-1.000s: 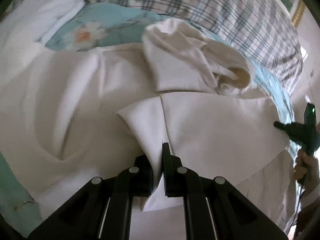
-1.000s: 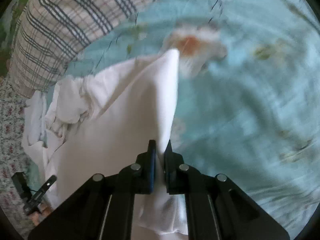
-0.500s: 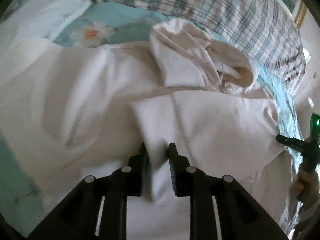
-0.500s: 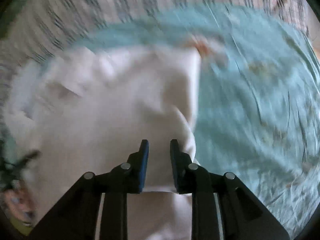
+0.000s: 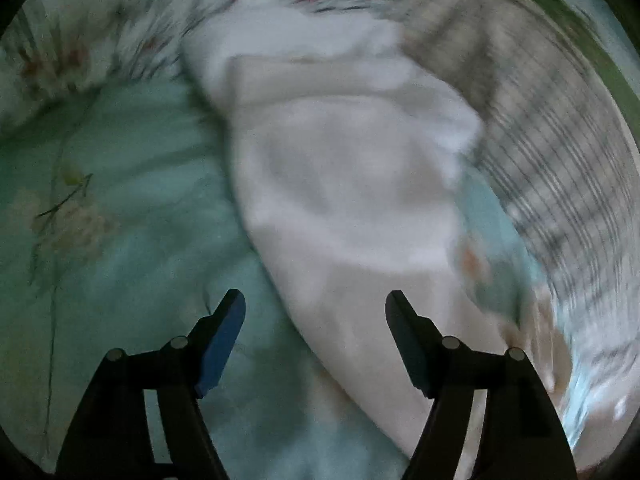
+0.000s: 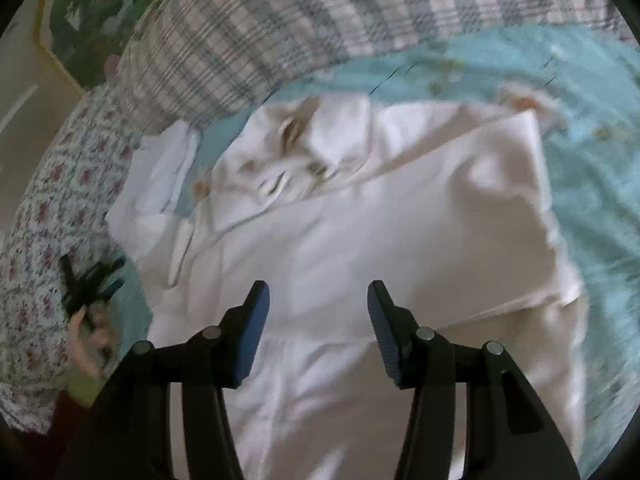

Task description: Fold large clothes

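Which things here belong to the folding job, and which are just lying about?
Job:
- white garment, lower part folded up over it
- left tool, just opened, nothing between the jaws
- right tool, just opened, empty above the garment

Lying about:
- plaid pillow
- turquoise floral sheet
- small white cloth

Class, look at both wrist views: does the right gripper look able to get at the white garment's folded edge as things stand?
Probably yes. The right gripper is open with nothing between its jaws, which have just been opening, and the garment lies flat on the bedsheet directly ahead. Its folded edge is uncovered; the left gripper is off to the side.
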Demonstrator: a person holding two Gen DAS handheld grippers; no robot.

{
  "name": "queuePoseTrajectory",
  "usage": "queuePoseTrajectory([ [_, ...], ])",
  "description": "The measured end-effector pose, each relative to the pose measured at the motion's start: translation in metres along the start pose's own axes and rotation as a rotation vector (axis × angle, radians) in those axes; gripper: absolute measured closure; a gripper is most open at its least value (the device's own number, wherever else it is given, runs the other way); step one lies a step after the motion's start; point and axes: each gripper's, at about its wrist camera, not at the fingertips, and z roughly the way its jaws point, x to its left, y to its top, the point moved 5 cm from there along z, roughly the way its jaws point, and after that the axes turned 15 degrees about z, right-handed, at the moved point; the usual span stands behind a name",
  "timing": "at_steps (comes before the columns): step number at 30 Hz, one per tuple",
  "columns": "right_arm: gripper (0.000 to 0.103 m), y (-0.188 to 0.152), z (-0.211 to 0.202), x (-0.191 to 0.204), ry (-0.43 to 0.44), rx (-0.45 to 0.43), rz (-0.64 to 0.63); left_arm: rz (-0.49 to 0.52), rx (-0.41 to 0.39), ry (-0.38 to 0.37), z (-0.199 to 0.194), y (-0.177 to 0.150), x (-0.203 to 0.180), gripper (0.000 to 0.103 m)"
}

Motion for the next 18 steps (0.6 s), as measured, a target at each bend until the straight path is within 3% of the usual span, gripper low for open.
queuePoseTrajectory([
  [3, 0.051, -0.012, 0.015, 0.008, -0.002, 0.050, -0.003, -0.074, -0.015, -0.030, 0.026, 0.017, 0.022, 0.031],
  [5, 0.051, -0.019, 0.016, 0.011, -0.011, 0.068, -0.009, -0.107, -0.052, -0.069, 0.032, 0.025, 0.026, 0.045],
  [7, 0.051, -0.023, 0.016, 0.013, -0.016, 0.074, -0.013, -0.097, -0.074, -0.130, 0.036, 0.033, 0.023, 0.102],
  [12, 0.051, -0.020, 0.007, 0.017, -0.005, 0.043, -0.009, 0.030, -0.164, -0.111, 0.004, 0.030, -0.015, 0.101],
  [15, 0.051, -0.018, -0.004, 0.017, 0.007, 0.021, 0.000, 0.110, -0.211, -0.165, -0.033, 0.026, -0.043, 0.101],
  [18, 0.051, -0.019, -0.016, 0.015, 0.015, 0.000, 0.004, 0.211, -0.232, -0.282, -0.068, 0.001, -0.107, 0.101],
])
